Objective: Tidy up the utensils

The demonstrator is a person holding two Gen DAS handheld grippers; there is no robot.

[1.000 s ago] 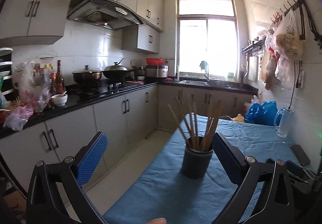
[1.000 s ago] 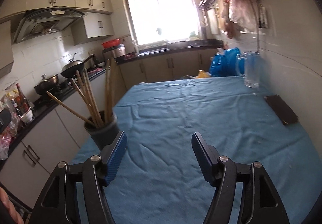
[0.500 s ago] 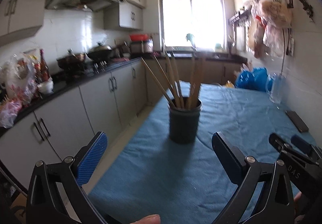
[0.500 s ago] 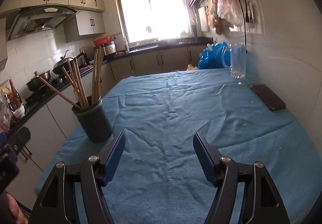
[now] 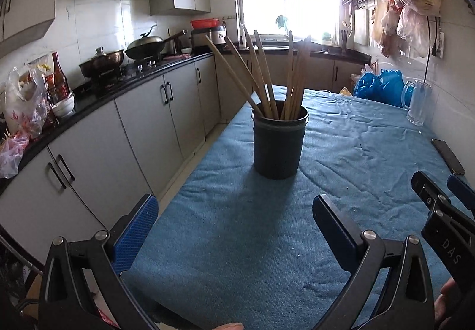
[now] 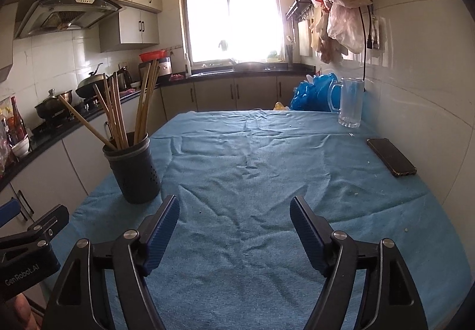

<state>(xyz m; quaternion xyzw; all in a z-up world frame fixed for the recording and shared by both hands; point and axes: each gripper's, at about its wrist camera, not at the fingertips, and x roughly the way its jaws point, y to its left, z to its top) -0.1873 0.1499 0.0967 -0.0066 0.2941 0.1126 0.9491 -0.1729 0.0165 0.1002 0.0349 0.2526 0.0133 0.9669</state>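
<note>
A dark round holder (image 5: pixel 279 143) stands upright on the blue tablecloth (image 5: pixel 237 241), with several long wooden chopsticks (image 5: pixel 267 74) fanned out of its top. My left gripper (image 5: pixel 234 208) is open, short of the holder and pointed at it, nothing between its fingers. In the right wrist view the same holder (image 6: pixel 133 169) sits ahead to the left with its chopsticks (image 6: pixel 118 110). My right gripper (image 6: pixel 234 208) hovers over bare cloth, its jaws opening wider and empty. Each gripper shows at the edge of the other's view.
A black phone (image 6: pixel 391 157) lies near the right wall. A clear glass mug (image 6: pixel 350 103) and blue plastic bags (image 6: pixel 314 92) stand at the table's far end. Kitchen counter with pots (image 5: pixel 101 63) and bottles runs along the left. Bags hang on the right wall.
The left gripper sank and tilted down, so the holder now sits centred ahead and closer. The right gripper's jaws spread wider and it dropped slightly; the holder shows more fully at its left.
</note>
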